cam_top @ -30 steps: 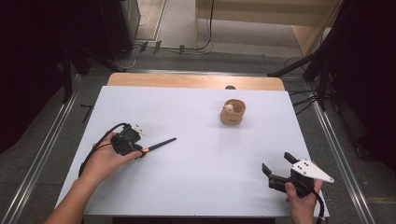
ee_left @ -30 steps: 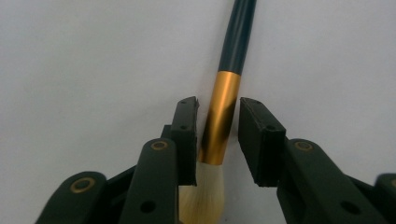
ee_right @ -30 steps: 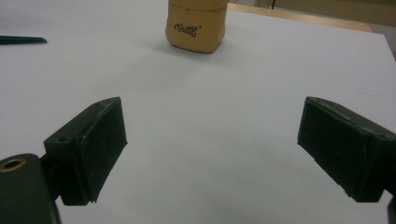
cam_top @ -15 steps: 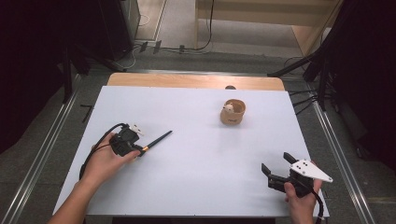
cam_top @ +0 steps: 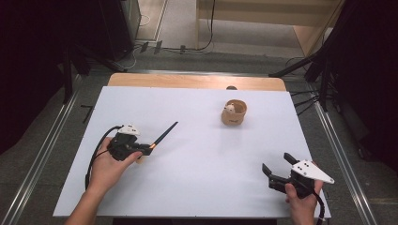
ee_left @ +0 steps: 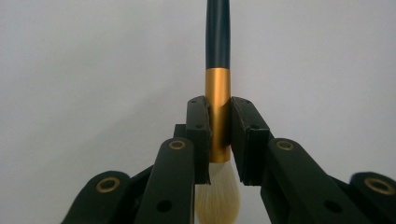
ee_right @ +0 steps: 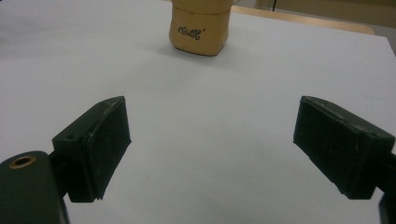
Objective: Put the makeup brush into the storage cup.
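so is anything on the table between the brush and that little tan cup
Nothing visible. The left gripper holds the brush, and bare white table runs from its tip to the cup.

white sheet (cam_top: pixel 202 154) over wood table (cam_top: pixel 187 81) | grey floor (cam_top: pixel 42 154) | cables (cam_top: pixel 206 28) beyond far edge

A white surface (cam_top: pixel 197 178) covers most of the frame, with a wooden strip (cam_top: pixel 187 81) along its upper edge. A small tan cup (cam_top: pixel 234 113) stands on it, upper right of centre.
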Demonstrator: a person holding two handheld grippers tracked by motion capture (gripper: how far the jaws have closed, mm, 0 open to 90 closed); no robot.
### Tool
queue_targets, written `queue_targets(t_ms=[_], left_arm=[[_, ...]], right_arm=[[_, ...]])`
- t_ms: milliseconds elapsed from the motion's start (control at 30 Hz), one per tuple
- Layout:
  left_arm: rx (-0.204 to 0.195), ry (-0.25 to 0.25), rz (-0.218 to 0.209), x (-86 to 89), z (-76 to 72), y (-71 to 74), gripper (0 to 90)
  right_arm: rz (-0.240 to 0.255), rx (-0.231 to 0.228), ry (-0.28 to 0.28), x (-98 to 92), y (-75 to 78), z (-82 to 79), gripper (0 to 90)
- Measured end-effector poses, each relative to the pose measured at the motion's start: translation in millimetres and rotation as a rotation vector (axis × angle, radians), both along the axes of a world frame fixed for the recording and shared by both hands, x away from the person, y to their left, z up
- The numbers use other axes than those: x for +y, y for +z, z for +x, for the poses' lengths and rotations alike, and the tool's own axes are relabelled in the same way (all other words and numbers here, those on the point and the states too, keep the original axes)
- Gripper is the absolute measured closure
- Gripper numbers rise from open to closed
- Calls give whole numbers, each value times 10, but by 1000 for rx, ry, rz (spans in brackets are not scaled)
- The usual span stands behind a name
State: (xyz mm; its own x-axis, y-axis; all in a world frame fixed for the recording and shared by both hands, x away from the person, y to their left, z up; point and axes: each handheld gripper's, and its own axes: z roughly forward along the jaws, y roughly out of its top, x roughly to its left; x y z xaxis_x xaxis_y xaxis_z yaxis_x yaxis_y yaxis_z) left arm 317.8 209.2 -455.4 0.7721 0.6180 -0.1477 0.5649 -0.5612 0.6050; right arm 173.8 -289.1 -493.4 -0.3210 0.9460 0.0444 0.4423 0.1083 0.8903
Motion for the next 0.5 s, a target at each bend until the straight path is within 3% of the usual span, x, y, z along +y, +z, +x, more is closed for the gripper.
queue_targets(t_ms=[100, 167, 233, 333, 367, 467, 500], left_arm=[[-8, 15, -63, 2, -38, -8, 789], [-16, 18, -76, 1, -49, -12, 789], [-27, 36, -140, -11, -77, -39, 789], [-32, 40, -171, -20, -85, -52, 789], [-37, 43, -204, -31, -92, -62, 789], [-50, 46, -222, -37, -101, -63, 789], [-59, 54, -260, -34, -111, -71, 789]], right_arm=[[3, -3, 2, 15, 7, 9, 123], [4, -3, 4, 27, 11, 14, 126], [-5, -3, 16, 55, 20, 24, 129], [-7, -6, 20, 93, 36, 31, 135], [-7, -8, 19, 107, 39, 33, 135], [-31, -11, 24, 192, 57, 46, 137], [-29, -13, 31, 226, 67, 60, 137]])
